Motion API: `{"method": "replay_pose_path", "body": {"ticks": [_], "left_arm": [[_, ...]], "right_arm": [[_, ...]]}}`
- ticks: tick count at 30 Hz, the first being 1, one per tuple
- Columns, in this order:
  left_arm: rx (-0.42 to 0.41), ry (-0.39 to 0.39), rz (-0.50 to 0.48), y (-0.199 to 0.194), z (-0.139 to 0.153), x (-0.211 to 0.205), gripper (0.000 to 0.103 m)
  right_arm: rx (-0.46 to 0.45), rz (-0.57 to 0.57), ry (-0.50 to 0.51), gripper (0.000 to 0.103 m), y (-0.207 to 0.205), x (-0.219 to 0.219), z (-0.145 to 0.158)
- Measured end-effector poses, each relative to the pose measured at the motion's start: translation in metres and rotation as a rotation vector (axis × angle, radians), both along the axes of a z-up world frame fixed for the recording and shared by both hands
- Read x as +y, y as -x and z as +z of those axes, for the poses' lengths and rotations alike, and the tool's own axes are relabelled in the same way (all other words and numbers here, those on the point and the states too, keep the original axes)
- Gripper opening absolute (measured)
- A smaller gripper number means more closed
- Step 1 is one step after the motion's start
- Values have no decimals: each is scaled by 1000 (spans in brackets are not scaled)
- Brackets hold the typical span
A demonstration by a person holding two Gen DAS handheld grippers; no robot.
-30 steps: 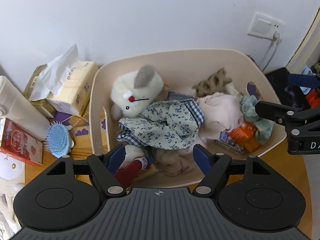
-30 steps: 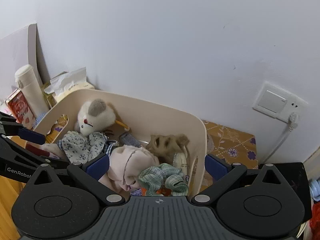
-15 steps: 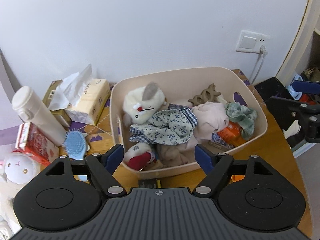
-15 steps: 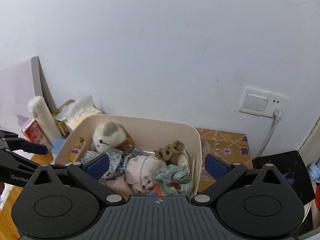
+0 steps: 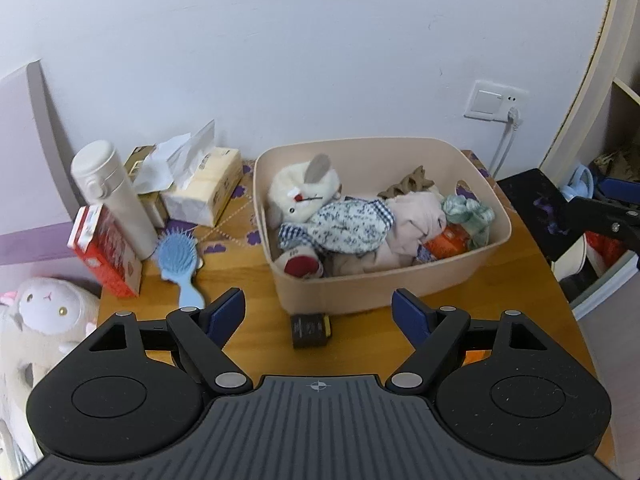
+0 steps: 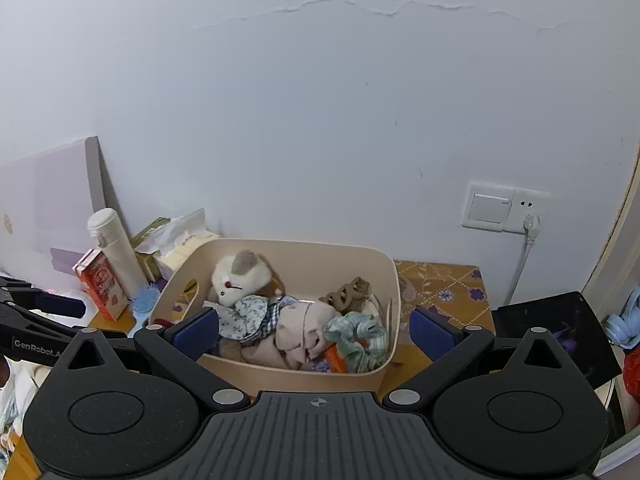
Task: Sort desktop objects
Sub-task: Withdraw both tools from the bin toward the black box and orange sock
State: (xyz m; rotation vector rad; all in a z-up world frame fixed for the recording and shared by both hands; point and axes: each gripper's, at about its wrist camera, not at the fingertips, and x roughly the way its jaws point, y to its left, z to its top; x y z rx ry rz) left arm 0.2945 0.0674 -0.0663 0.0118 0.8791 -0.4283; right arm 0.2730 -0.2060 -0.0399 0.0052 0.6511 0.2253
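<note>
Left tool (image 5: 319, 312): jaws wide, nothing between them, above the wooden bench (image 5: 248, 276). Right tool (image 6: 314, 330): jaws wide, empty. The beige bin (image 5: 400, 284) stands on the bench near the wall and holds a plush toy (image 5: 304, 194), folded cloths (image 5: 352, 224) and what appears to be a brown hair claw (image 6: 348, 294). A blue hairbrush (image 5: 180, 262) and a small dark box (image 5: 310, 330) lie outside it.

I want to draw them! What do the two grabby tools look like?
Both match. The left tool and the right tool each have a black plastic body with a ribbed grey middle, two big round black discs, silver rivets and angled black arms ending in dark blue pads. A small white crosshair mark sits in the middle. The left one has "GenRobot" in white on its side. No cables or sleeves show.
</note>
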Motion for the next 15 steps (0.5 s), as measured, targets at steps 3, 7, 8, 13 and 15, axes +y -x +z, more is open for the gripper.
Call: {"method": "replay_pose_path", "body": {"ticks": [3, 7, 8, 13, 15], "left_arm": [[6, 7, 1, 12, -3, 11, 82], [9, 4, 5, 26, -11, 26, 82], [11, 0, 4, 28, -14, 29, 82], [21, -16, 5, 38, -30, 41, 82], [22, -18, 5, 42, -36, 44, 82]], "right_arm": [[-18, -4, -8, 103, 16, -1, 1], [-39, 4, -39, 103, 39, -2, -4], [-42, 5, -38, 103, 44, -2, -6], [-44, -1, -39, 103, 63, -4, -18], [-46, -2, -52, 103, 70, -7, -24]]}}
